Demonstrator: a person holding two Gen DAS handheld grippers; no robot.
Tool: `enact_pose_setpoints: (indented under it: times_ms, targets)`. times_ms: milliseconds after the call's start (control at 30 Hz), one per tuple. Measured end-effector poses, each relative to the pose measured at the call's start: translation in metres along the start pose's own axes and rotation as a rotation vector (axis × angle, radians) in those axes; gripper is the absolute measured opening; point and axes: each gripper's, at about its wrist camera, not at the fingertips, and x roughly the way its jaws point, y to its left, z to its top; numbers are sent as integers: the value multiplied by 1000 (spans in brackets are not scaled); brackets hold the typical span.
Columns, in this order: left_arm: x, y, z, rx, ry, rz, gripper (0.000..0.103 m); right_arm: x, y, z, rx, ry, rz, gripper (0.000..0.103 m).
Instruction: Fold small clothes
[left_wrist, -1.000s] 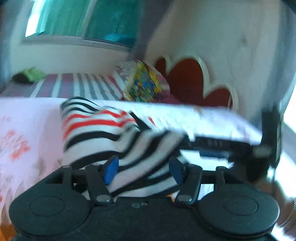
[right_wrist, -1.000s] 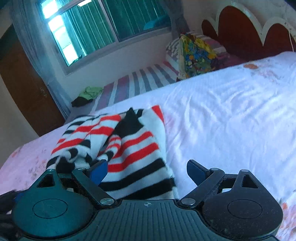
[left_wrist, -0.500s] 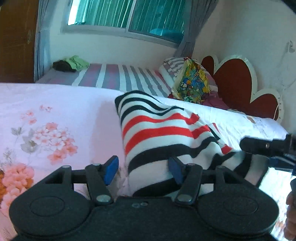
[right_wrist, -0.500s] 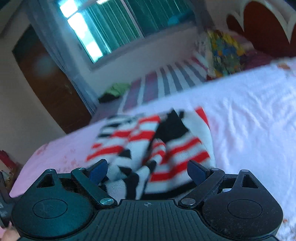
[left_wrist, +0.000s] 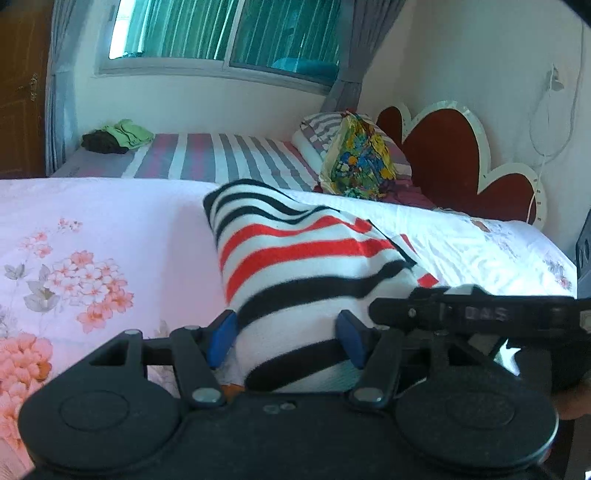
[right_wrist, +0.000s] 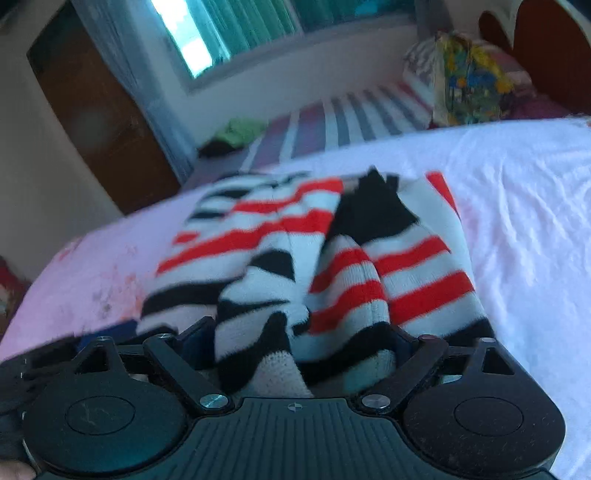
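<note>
A knitted garment (left_wrist: 303, 251) striped white, black and red lies bunched on the pink flowered bed sheet (left_wrist: 110, 229). My left gripper (left_wrist: 286, 339) is shut on its near end, a thick roll of cloth filling the space between the blue pads (left_wrist: 221, 338). In the right wrist view the same garment (right_wrist: 406, 280) shows as two folded rolls. My right gripper (right_wrist: 299, 343) is closing on their near ends, and the cloth is squeezed between its fingers and hides the pads. The right gripper (left_wrist: 480, 314) sits just right of the left one, close beside it.
A red and white scalloped headboard (left_wrist: 443, 162) and a colourful pillow (left_wrist: 358, 162) stand at the back right. Behind is a second bed with a striped cover (left_wrist: 207, 155) and green and dark clothes (left_wrist: 125, 133) on it. A brown door (right_wrist: 92, 110) is at the left.
The garment came down from mid-air onto the bed with the left gripper. The right gripper moved forward into the garment and its jaws narrowed around the cloth.
</note>
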Motion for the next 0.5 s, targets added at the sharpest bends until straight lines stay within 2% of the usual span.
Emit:
enact_pose_setpoints:
  times_ms: [33,67,100,167,300,433,500]
  targets:
    - [-2,1,1,-6,-8,7,57,-2,4,0,-6,-13,-7,46]
    - [-1,4,5,-17,-15,10,57,-4,5,-1,-14,-21,-2,37]
    - [-3,6,6,-28,-19,12,57,-7,5,-1,-5,-27,8,32]
    - [-6,11,10,-50,-27,22,57,-16,2,1,14,-64,28,28]
    - [-7,7,15,-66,-22,4,57,-49,1,10,-15,-177,-2,26]
    - [-5,-15,12,-26,-7,-25,59,-66,-21,7,-9,-176,-64,26]
    - [2,-24,6,3,13,-28,59,-59,-37,1,20,-130,-73,26]
